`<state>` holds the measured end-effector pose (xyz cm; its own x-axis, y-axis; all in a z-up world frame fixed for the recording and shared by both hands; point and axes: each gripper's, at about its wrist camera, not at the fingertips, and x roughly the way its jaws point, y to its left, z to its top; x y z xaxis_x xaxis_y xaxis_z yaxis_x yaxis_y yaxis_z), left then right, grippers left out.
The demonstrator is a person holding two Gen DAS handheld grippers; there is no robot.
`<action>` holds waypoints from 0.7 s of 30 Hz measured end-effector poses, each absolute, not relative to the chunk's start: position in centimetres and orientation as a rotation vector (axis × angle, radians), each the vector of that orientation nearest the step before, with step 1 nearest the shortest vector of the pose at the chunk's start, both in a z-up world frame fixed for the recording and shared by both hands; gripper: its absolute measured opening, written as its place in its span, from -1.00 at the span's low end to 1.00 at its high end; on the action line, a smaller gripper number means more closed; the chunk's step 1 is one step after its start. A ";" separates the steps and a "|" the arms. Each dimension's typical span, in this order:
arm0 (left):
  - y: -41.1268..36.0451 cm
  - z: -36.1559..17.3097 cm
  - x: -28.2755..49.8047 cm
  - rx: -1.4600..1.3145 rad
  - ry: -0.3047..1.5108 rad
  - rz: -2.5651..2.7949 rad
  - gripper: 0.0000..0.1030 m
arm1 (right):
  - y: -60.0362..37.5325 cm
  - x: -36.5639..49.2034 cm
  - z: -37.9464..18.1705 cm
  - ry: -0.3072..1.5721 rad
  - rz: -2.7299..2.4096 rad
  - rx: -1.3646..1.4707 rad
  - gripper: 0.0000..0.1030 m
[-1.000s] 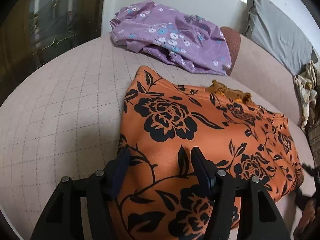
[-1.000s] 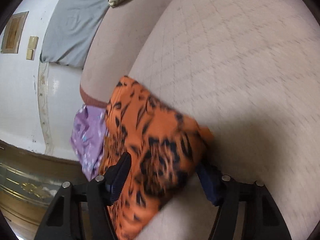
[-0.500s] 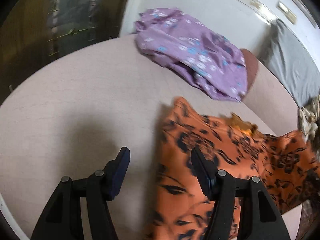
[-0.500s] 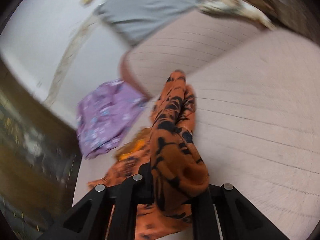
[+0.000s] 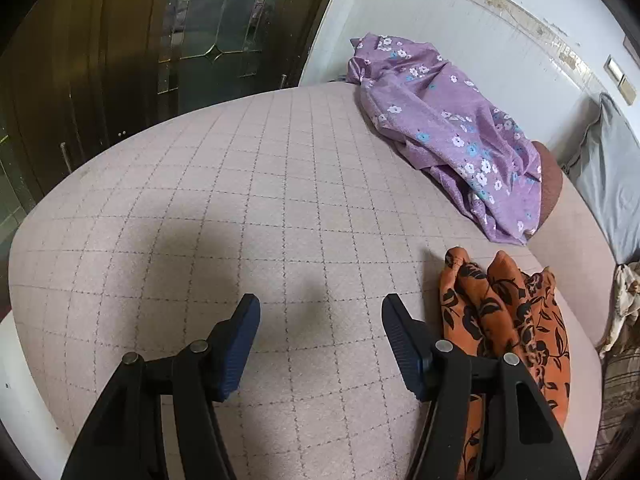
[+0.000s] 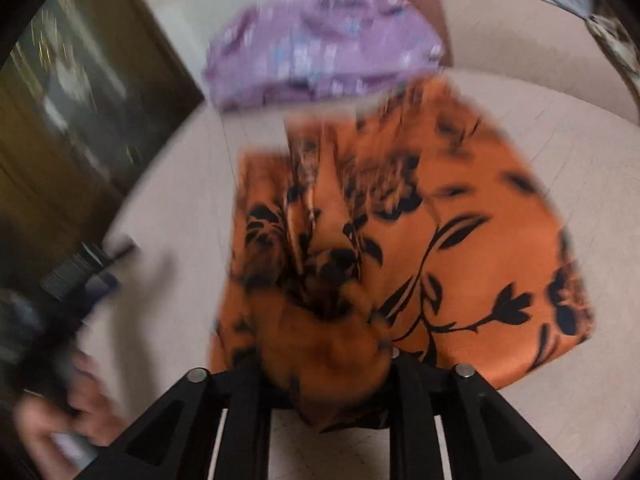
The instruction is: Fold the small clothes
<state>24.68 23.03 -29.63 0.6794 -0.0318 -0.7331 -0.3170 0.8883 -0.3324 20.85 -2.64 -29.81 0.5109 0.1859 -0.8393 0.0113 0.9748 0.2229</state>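
An orange garment with black flowers lies partly folded on the pink quilted bed. My right gripper is shut on a bunched edge of it and holds that edge above the rest; this view is blurred. In the left wrist view the orange garment shows bunched at the lower right. My left gripper is open and empty over bare bed, just left of the garment. The left gripper and its hand show blurred in the right wrist view.
A purple flowered garment lies crumpled at the bed's far side by the white wall. A grey pillow leans at the right. A dark glass-panelled door stands beyond the bed's left edge. More cloth lies at the right edge.
My right gripper has closed on the orange garment's edge and carried it up and across. My left gripper has moved left off the garment and stays open.
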 end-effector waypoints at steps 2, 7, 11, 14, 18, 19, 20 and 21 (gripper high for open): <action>22.9 -29.5 24.7 -0.471 0.813 0.141 0.25 | -2.2 19.7 -29.5 0.963 0.149 0.188 0.03; 20.6 -28.6 25.1 -0.435 0.782 0.061 0.25 | -3.9 16.8 -26.8 0.903 0.485 0.308 0.66; 16.8 -28.1 25.1 -0.404 0.757 -0.079 0.27 | -9.4 15.1 -25.0 0.812 0.435 0.335 0.11; 13.6 -28.0 24.8 -0.388 0.753 -0.192 0.55 | -14.6 15.5 -25.1 0.799 0.252 0.369 -0.28; 9.9 -28.4 25.8 -0.400 0.801 -0.295 0.64 | -19.2 17.2 -26.3 0.817 0.102 0.448 -0.28; 9.2 -28.6 26.2 -0.402 0.810 -0.300 0.64 | -19.8 17.4 -26.5 0.824 0.086 0.454 -0.28; 8.8 -28.8 26.5 -0.401 0.820 -0.299 0.65 | -19.7 17.9 -26.5 0.830 0.078 0.459 -0.28; 8.2 -29.0 27.2 -0.393 0.836 -0.298 0.65 | -19.8 18.2 -26.9 0.840 0.075 0.467 -0.28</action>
